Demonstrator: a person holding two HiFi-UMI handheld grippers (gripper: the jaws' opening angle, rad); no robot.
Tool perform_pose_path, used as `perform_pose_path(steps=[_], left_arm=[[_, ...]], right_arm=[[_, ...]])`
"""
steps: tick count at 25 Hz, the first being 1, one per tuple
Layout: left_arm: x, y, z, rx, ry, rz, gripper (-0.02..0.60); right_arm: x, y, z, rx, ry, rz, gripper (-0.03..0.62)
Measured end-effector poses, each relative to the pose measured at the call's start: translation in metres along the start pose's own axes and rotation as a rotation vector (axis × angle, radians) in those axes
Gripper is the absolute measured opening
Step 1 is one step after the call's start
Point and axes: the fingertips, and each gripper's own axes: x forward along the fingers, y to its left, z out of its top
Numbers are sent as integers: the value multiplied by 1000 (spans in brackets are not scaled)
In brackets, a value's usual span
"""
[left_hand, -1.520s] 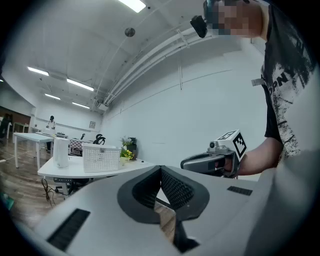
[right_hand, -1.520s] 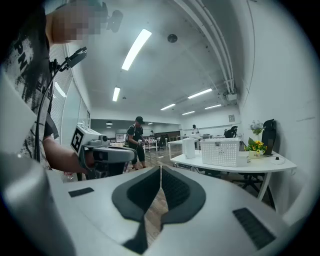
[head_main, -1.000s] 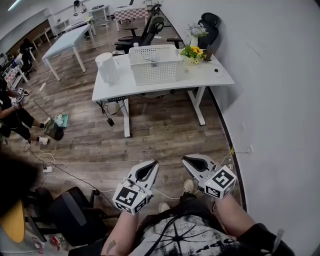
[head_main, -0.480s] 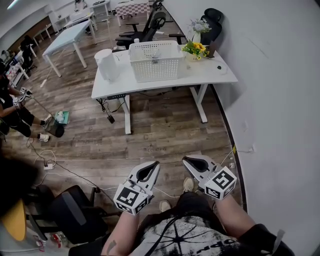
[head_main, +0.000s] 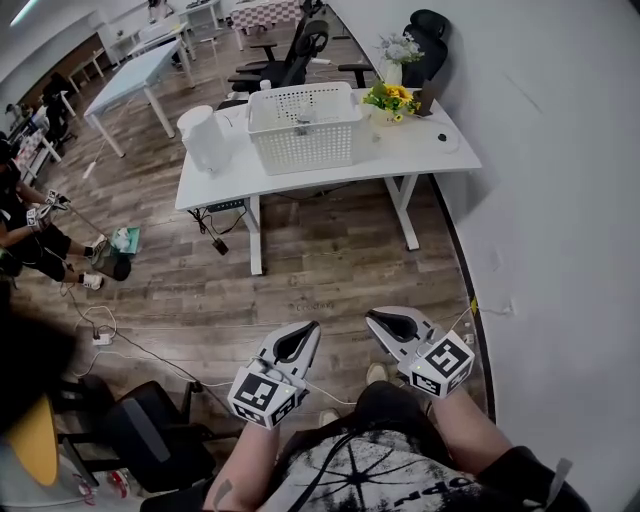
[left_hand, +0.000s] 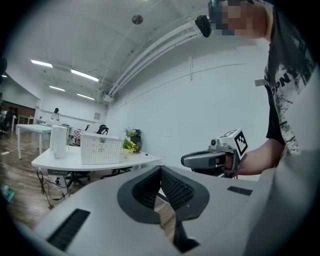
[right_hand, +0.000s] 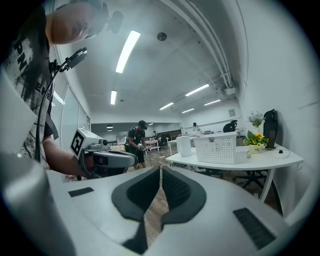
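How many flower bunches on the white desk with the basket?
2. Yellow flowers sit right of the white basket; pale flowers stand just behind them at the desk's far edge. The basket could hide more.

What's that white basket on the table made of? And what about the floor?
The basket looks like matte white plastic: its walls are a moulded grid of small holes. The floor looks like wood or wood-look planks, brown-grey with streaky grain and plank seams. Which of the two it is can't be told from here.
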Motion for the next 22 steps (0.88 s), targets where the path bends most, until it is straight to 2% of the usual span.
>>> perform_pose_path(steps=[13,22], left_arm=[[119,9,36,4,14,65,11],[175,12,48,14,22,101,9]], right_arm=[[-10,-121,28,-27,-15,87,31],[-20,-177,29,-8,-44,119,31]])
